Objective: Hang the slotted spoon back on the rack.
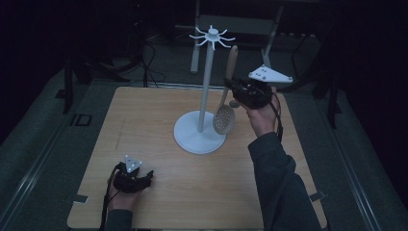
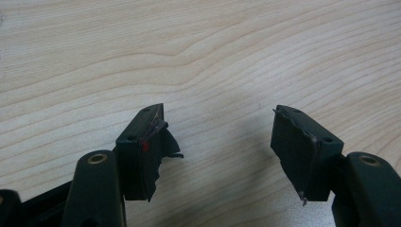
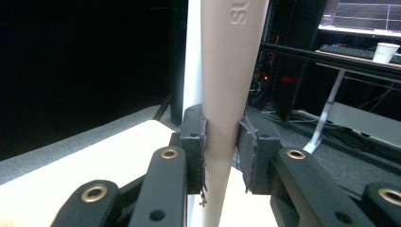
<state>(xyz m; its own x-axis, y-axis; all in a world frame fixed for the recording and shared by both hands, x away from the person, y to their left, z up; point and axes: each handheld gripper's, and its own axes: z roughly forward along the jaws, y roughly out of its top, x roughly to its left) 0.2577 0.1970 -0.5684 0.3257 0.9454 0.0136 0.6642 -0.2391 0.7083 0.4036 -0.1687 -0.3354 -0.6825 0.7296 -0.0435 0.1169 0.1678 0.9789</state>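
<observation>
Dark room all around, with a grey floor and black cables behind a light wooden table (image 1: 159,192). Far off in the right gripper view there is a desk with a white paper cup (image 3: 384,52) and a lit screen (image 3: 364,14); what is inside the cup cannot be seen. On the middle of the table stands a white rack (image 1: 206,86), a tall thin pole on a round flat base, with little hooks sticking out at the top like a star. None of the hooks has anything hanging on it. The right gripper (image 1: 231,89) is held up in the air just beside the pole, on its right side. Its jaws are squeezed tight on the pale handle of a slotted spoon (image 1: 226,98), about halfway along it. The spoon stands nearly upright, its handle end up near the hooks and its round bowl with holes hanging down above the base. In the right gripper view the handle (image 3: 227,94) runs straight up between the two black pads, and the white pole is right behind it. The left gripper (image 1: 144,179) is low at the near left of the table, well apart from the rack. Its jaws are wide apart with nothing between them, just bare wood (image 2: 198,56) below
</observation>
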